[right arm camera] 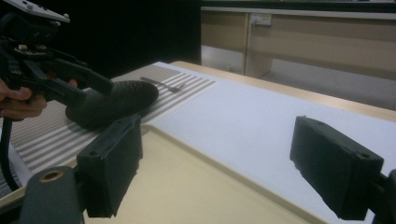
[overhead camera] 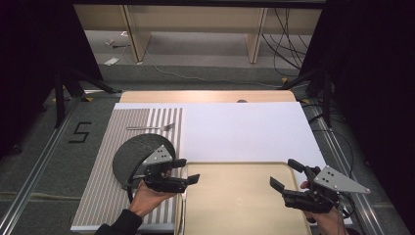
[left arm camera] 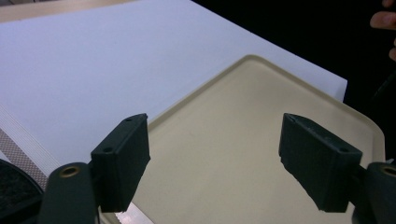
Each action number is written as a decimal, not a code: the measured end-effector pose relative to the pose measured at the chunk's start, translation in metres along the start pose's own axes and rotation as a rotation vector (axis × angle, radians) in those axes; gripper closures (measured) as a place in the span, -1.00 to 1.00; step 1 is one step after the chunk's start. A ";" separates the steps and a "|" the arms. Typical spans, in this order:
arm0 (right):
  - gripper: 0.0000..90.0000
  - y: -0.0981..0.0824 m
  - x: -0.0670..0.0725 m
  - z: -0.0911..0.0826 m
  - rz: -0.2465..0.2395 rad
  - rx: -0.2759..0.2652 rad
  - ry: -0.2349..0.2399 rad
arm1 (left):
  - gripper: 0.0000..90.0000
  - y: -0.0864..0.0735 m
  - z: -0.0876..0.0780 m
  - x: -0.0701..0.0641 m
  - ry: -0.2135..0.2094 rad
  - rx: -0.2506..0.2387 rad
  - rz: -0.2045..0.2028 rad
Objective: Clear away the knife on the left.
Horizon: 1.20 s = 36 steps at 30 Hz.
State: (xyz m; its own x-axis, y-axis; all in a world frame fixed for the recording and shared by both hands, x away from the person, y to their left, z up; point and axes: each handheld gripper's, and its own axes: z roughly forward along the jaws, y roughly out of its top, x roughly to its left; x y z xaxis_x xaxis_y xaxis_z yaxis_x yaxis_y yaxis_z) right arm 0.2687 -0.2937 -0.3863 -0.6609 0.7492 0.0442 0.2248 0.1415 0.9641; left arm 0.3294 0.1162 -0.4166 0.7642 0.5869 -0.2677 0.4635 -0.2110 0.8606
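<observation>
Dark round plate [overhead camera: 138,155], matte with a rough, pebbly face, sits on my striped placemat [overhead camera: 105,191] at the table's left, just behind my left gripper [overhead camera: 190,170]. Left jaws spread wide, nothing between them, hovering at the left rim of the smooth beige tray [overhead camera: 240,196] with rounded corners. Right gripper [overhead camera: 285,174] spread too, empty, over the tray's right side. Thin metal fork [overhead camera: 151,128] lies farther back on the stripes. White board [overhead camera: 244,129] is flat and plain.

plate [overhead camera: 134,152] on striped mat [overhead camera: 105,196], left of tray [overhead camera: 235,200] | fork [overhead camera: 151,128] behind plate
</observation>
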 end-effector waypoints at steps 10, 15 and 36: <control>-0.61 0.000 0.000 0.000 -0.001 0.000 0.003 | -0.52 -0.001 -0.016 -0.003 0.003 -0.072 -0.005; -0.61 0.000 0.000 0.000 -0.004 0.005 0.013 | -0.55 -0.002 -0.022 -0.004 0.005 -0.101 0.005; -0.61 0.000 0.001 0.000 -0.004 0.004 0.012 | -0.57 -0.009 -0.042 -0.010 0.013 -0.155 0.029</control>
State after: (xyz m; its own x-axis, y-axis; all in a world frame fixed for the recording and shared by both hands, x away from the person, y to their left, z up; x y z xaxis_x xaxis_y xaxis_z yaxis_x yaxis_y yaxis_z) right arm 0.2685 -0.2930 -0.3866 -0.6700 0.7411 0.0432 0.2252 0.1475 0.9631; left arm 0.2985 0.1451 -0.4030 0.7702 0.5922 -0.2370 0.3656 -0.1054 0.9248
